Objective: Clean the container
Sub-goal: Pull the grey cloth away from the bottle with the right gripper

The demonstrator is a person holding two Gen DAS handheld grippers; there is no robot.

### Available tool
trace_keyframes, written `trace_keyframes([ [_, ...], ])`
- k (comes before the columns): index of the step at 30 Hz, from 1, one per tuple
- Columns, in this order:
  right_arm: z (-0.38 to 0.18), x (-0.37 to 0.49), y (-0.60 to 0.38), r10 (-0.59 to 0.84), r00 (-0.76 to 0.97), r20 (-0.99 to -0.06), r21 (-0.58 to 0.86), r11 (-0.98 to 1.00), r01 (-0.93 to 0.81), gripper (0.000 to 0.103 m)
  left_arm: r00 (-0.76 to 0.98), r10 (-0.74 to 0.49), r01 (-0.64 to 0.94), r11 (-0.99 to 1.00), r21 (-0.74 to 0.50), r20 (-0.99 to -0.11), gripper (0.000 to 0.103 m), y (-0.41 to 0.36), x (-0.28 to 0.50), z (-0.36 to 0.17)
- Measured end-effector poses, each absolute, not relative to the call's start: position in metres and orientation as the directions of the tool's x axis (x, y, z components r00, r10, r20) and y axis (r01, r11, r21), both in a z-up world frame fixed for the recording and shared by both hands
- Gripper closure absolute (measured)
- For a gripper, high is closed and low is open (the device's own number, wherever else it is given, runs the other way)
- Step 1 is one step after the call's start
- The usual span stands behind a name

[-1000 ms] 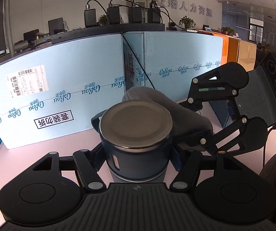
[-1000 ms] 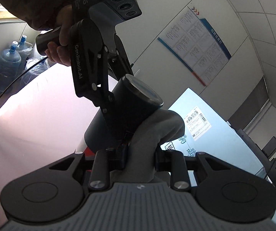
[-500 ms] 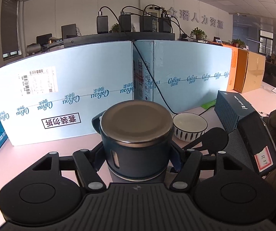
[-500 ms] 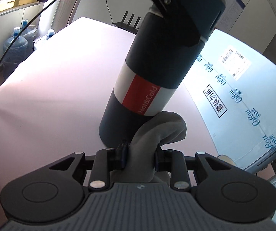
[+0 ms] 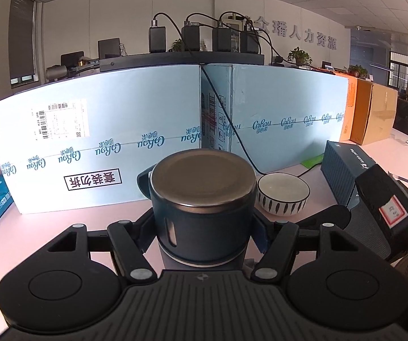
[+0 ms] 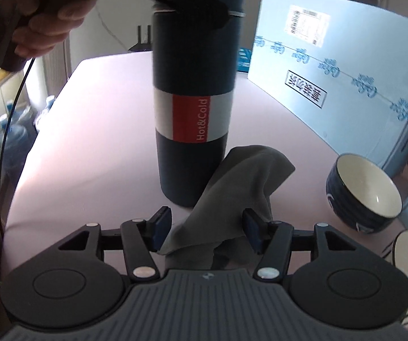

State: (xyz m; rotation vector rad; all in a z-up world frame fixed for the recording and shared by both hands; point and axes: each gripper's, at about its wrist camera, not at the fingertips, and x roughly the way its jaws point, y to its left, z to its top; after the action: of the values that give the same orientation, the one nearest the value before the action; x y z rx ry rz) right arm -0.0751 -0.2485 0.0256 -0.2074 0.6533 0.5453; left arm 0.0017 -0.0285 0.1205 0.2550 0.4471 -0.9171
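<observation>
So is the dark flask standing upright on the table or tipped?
Upright. In the right wrist view the flask stands straight with its base flat on the pink table, lid on, left tongs clamped near the top.

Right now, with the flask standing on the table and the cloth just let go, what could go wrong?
1. The gray cloth lies loose between the right gripper, whose jaws have just opened; pulling back may drag it.
2. The left gripper clamps the flask near its lid; a tilt could topple it toward the bowl.
</observation>
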Motion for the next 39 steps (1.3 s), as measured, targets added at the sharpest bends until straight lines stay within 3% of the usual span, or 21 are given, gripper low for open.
trace_keyframes([
  [5,0.025,-0.074,-0.263,0.396,0.687,-0.609,0.172,0.912,-0.373,0.042,0.537,-0.698,0.798,0.603,0.016,-0.473,0.041,-0.026,0.000,0.120],
  [14,0.003,-0.056,-0.266,0.388,0.667,-0.636,0.261,0.922,-0.287,0.042,0.556,-0.685,0.780,0.626,0.011,-0.471,0.041,-0.029,-0.003,0.121],
  [15,0.001,-0.056,-0.267,0.400,0.668,-0.627,0.281,0.917,-0.285,0.053,0.558,-0.684,0.778,0.628,0.008,-0.470,0.041,-0.029,-0.003,0.121],
  [16,0.000,-0.055,-0.269,0.417,0.664,-0.620,0.311,0.908,-0.280,0.074,0.560,-0.683,0.776,0.631,0.007,-0.469,0.041,-0.028,-0.003,0.121],
  [19,0.000,-0.052,-0.272,0.456,0.659,-0.598,0.380,0.885,-0.268,0.083,0.566,-0.679,0.769,0.640,0.002,-0.467,0.041,-0.028,-0.003,0.120],
  [28,0.044,-0.075,-0.257,0.504,0.716,-0.483,0.076,0.839,-0.539,0.083,0.579,-0.670,0.754,0.656,-0.006,-0.464,0.041,-0.028,-0.004,0.120],
  [34,0.074,-0.092,-0.253,0.520,0.760,-0.390,-0.156,0.776,-0.611,0.083,0.581,-0.666,0.752,0.659,-0.003,-0.468,0.041,-0.030,-0.004,0.120],
  [39,0.096,-0.094,-0.260,0.535,0.770,-0.348,-0.226,0.749,-0.623,0.084,0.585,-0.660,0.748,0.663,0.000,-0.470,0.041,-0.030,-0.005,0.120],
])
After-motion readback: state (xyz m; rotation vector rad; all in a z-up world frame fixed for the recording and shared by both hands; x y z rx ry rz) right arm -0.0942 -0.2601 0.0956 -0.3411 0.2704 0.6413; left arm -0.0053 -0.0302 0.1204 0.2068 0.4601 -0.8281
